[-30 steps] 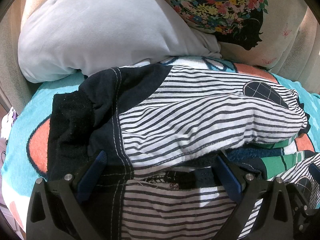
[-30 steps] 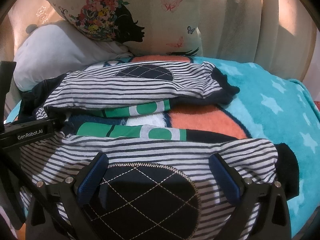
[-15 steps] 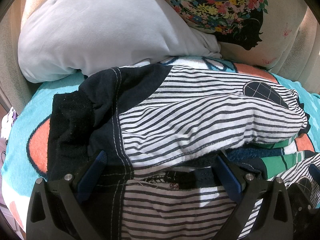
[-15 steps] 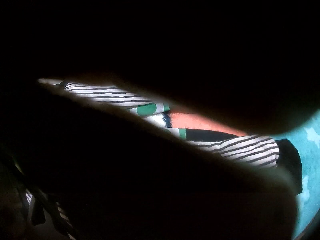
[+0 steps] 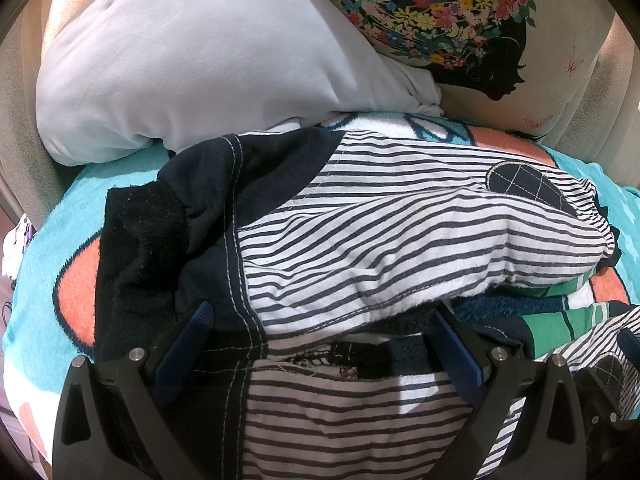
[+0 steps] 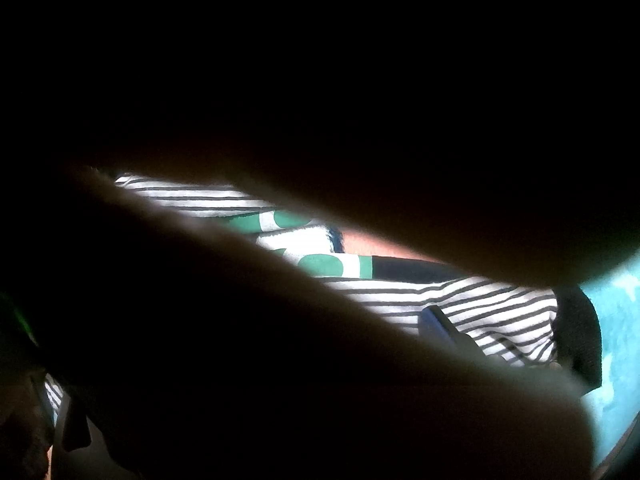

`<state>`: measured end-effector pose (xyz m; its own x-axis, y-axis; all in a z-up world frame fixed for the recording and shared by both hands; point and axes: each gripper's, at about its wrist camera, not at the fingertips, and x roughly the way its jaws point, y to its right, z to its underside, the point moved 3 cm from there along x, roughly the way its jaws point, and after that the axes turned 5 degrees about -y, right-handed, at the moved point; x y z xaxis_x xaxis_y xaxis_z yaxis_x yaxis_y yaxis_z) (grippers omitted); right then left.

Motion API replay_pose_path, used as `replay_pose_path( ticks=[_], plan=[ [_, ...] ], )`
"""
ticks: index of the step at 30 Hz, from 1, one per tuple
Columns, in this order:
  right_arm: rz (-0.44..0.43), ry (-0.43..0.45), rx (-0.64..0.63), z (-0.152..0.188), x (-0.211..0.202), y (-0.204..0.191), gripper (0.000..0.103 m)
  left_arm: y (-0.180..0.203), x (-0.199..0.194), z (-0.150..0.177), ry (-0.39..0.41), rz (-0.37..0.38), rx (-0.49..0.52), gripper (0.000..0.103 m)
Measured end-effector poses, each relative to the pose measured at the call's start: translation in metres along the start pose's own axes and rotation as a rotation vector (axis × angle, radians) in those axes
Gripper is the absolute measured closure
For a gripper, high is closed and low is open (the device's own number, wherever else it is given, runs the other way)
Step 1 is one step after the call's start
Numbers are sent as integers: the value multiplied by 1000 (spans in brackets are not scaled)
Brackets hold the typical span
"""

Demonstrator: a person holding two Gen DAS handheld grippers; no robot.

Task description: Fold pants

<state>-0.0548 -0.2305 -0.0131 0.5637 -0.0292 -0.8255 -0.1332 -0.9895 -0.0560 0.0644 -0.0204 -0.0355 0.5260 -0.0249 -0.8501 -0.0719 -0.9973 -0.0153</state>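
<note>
The striped black-and-white pants (image 5: pixel 400 232) with dark navy waistband and cuffs lie bunched on a teal and orange blanket (image 5: pixel 72 216). My left gripper (image 5: pixel 320 344) is open, its blue-padded fingers (image 5: pixel 188 344) spread wide over the near striped fabric, touching it without pinching. In the right wrist view something dark and close covers most of the lens. Only a diagonal strip shows striped fabric (image 6: pixel 500 312), a green and white band (image 6: pixel 320 264) and one blue fingertip (image 6: pixel 436 324). The right gripper's other finger is hidden.
A white pillow (image 5: pixel 192 52) and a cream cushion with a floral silhouette print (image 5: pixel 460 12) lean at the back against a beige sofa back. The right gripper's black body (image 5: pixel 616 392) sits at the lower right of the left view.
The left view is unchanged. The right view was clear one second ago, then became covered by a dark close object, which stays over the lens now.
</note>
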Motion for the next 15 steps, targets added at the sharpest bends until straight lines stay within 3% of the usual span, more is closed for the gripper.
replay_pose_path(
  ticks=[15],
  plan=[
    [15,-3,-11,3,-4,14,0,0,0,0,0,0,0,0]
  ],
)
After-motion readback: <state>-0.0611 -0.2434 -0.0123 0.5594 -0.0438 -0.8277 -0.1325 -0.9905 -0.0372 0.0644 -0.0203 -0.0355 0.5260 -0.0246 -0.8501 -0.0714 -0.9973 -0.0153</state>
